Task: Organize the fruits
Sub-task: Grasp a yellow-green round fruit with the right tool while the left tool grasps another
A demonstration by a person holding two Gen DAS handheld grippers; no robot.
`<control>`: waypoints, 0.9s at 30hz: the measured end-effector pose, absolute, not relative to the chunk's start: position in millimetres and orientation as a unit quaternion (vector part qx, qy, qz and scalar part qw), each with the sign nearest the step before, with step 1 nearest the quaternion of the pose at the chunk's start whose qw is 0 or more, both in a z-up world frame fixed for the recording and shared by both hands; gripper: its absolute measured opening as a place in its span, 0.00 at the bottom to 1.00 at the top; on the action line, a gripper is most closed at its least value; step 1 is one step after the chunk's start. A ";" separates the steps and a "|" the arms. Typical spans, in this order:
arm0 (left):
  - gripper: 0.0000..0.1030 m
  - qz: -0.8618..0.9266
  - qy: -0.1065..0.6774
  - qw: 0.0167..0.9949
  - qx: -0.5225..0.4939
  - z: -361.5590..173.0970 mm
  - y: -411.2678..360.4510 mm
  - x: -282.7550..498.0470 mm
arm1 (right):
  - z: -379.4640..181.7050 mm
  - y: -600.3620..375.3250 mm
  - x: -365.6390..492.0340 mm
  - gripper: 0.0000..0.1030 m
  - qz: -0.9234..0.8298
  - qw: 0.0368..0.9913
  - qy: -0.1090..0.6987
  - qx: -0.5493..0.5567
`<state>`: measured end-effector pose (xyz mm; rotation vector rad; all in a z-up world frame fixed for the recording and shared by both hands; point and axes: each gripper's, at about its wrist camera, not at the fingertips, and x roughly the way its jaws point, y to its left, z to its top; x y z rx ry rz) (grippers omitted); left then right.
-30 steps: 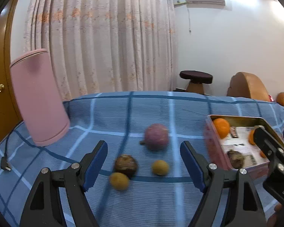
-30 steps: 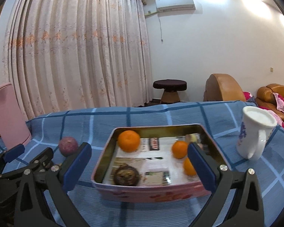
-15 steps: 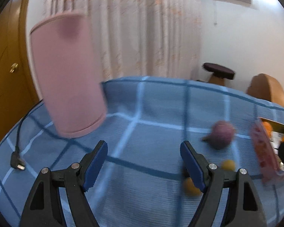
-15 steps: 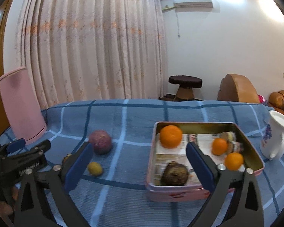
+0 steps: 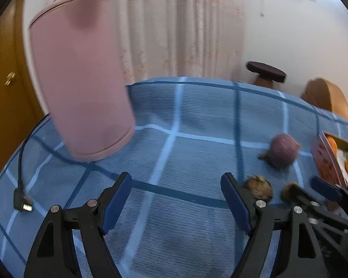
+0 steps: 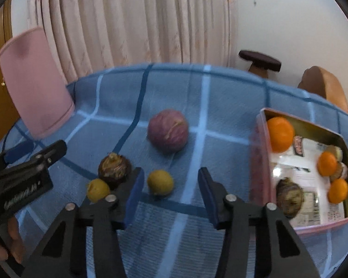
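Note:
Loose fruits lie on the blue checked cloth: a purple round fruit (image 6: 167,129) (image 5: 284,150), a dark brown fruit (image 6: 114,168) (image 5: 258,187) and two small yellow fruits (image 6: 160,182) (image 6: 98,189). My right gripper (image 6: 170,194) points down at the nearer yellow fruit, which sits between its fingertips. Its jaws are closing, and both pads still stand off the fruit. My left gripper (image 5: 176,197) hangs open over bare cloth, left of the fruits, with nothing between its fingers. The pink tin (image 6: 259,153) at the right holds oranges and a brown fruit.
A tall pink container (image 5: 81,81) (image 6: 34,81) stands at the back left. A black cable with a plug (image 5: 22,199) lies near the left edge of the cloth. A hand (image 6: 7,243) holds the left gripper at the lower left of the right wrist view.
My right gripper swung left and down from the tin to the loose fruits, and its jaws narrowed around the yellow fruit. My left gripper shifted left off the fruits toward the pink container.

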<state>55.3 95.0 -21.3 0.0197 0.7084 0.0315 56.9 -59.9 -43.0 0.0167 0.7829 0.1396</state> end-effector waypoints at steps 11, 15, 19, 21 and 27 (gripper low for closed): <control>0.78 -0.019 0.350 0.936 0.042 -23.0 76.1 52.5 | -53.4 -52.7 64.3 0.29 0.084 0.905 0.417 -0.001; 0.78 -0.041 0.349 0.935 0.041 -21.3 72.0 50.4 | -35.9 -60.3 40.7 0.29 0.060 0.934 0.354 0.002; 0.78 -0.071 0.349 0.933 0.044 -20.8 64.2 46.2 | -23.4 -70.2 15.3 0.29 0.038 0.954 0.296 0.011; 0.78 -0.091 0.360 0.928 0.039 -23.9 58.8 46.6 | -20.4 -76.9 5.2 0.29 0.032 0.959 0.282 0.016; 0.78 -0.095 0.384 0.917 0.062 -37.7 38.9 52.8 | -17.5 -95.3 -6.0 0.29 0.028 0.960 0.277 0.042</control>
